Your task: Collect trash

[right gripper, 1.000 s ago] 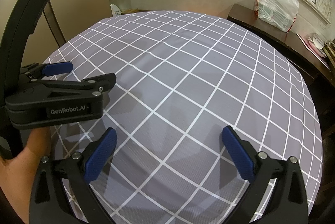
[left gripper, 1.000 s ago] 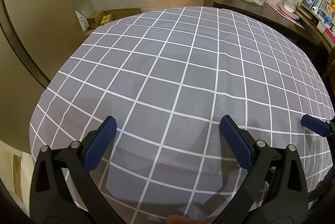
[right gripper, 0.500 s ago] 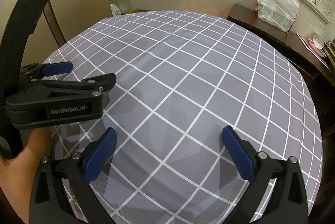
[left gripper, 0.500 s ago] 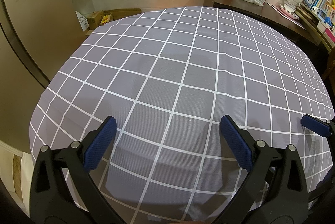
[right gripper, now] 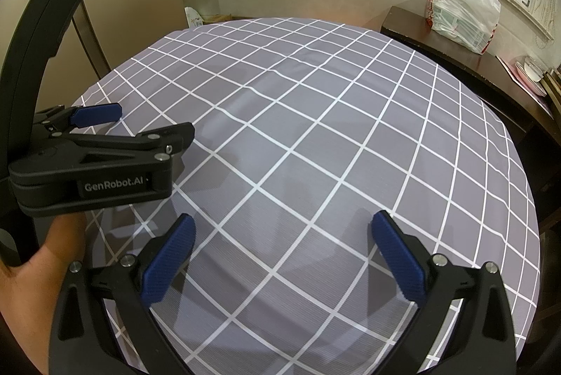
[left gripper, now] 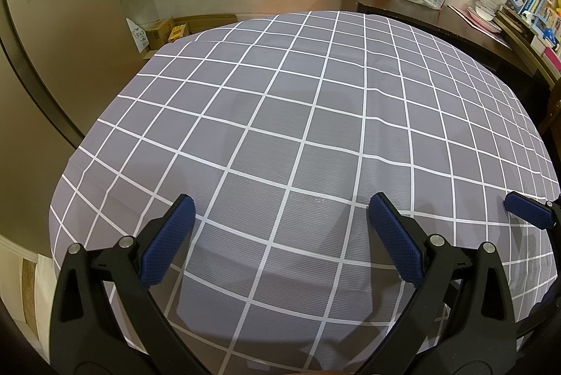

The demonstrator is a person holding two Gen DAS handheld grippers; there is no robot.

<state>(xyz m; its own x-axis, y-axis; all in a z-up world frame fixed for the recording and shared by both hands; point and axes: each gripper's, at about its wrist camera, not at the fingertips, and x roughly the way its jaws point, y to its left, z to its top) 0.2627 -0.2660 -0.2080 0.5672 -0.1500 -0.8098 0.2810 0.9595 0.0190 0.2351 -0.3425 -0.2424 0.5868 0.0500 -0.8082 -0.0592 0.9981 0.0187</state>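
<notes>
Both the left gripper (left gripper: pixel 280 227) and the right gripper (right gripper: pixel 280 247) hovered over the checked bench (left gripper: pixel 315 115) with fingers wide apart and empty, no trash was visible there, so I judged searching toward 12 o'clock the sensible step.

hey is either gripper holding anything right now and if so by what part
Nothing is held. The left gripper and the right gripper both stand wide open over the checked tablecloth, with only cloth between their fingers.

Left hand-held gripper (left gripper: pixel 280 234) jaws wide, right hand-held gripper (right gripper: pixel 280 252) likewise
</notes>
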